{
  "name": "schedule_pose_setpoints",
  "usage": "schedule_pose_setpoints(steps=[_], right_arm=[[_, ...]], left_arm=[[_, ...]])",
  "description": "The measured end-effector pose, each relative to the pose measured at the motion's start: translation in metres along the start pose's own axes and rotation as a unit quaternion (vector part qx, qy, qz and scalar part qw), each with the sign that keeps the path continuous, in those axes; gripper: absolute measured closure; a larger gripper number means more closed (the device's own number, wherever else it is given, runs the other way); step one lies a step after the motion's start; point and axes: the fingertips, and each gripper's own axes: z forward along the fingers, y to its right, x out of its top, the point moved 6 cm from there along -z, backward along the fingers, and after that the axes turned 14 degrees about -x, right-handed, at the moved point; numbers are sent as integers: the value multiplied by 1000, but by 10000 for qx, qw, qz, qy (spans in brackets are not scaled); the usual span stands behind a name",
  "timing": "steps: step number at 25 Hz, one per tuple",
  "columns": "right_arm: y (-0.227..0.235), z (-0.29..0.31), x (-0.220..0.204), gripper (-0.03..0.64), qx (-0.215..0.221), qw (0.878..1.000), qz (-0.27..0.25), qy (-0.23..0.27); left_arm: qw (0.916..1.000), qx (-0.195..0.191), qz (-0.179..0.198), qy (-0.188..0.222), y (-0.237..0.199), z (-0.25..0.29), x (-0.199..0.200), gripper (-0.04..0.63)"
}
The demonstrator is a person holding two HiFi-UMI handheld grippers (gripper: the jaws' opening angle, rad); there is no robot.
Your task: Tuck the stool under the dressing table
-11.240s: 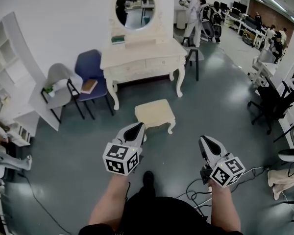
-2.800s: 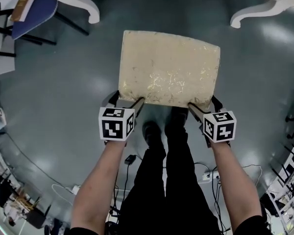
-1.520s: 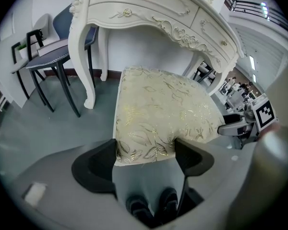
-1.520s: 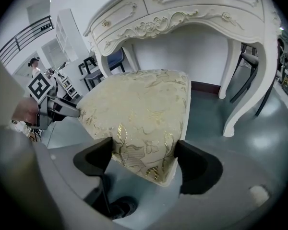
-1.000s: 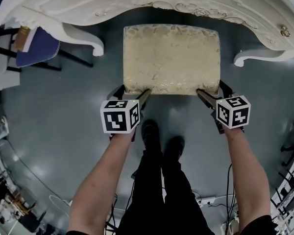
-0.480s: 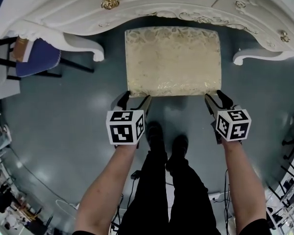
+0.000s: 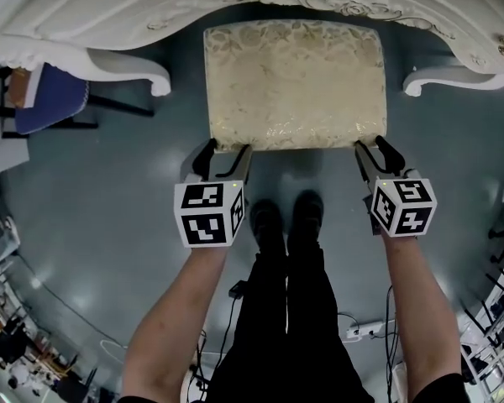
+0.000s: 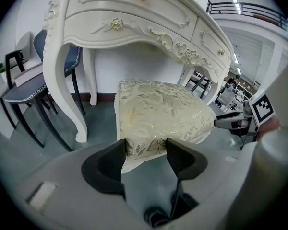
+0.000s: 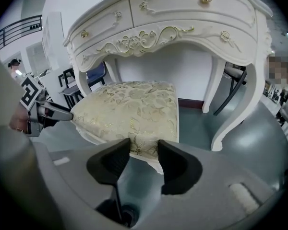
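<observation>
A cream upholstered stool with a gold leaf pattern stands on the grey-green floor, between the two curved front legs of a white carved dressing table. Its far edge meets the table's scrolled front rim, while most of the seat lies on the near side, towards the person.

The left hand-held gripper is at the stool's near-left corner. Its jaws have just been closing, and in the left gripper view they stand at a middling width with the cushion corner pinched between the dark pads. The right hand-held gripper is at the near-right corner. Its jaws have also just been closing and sit narrower, clamped on the cushion's edge in the right gripper view. Both point down and away from the person.

A blue padded chair stands left of the table. The person's dark shoes are just near of the stool, between the two grippers.
</observation>
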Motion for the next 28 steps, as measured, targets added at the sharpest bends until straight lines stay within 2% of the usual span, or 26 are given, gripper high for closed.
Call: schedule_pose_setpoints(steps=[7, 11, 23, 28], right_arm=[[8, 20, 24, 428, -34, 9987, 40, 509], [15, 28, 32, 428, -57, 9977, -24, 682], [21, 47, 50, 428, 27, 9979, -83, 642], [25, 58, 65, 428, 33, 9969, -114, 779]], left_arm=[[9992, -6, 100, 399, -10, 11, 22, 307], [9991, -39, 126, 414, -8, 17, 27, 308], [9984, 119, 104, 547, -15, 30, 42, 308], [9978, 109, 145, 641, -21, 38, 55, 308]])
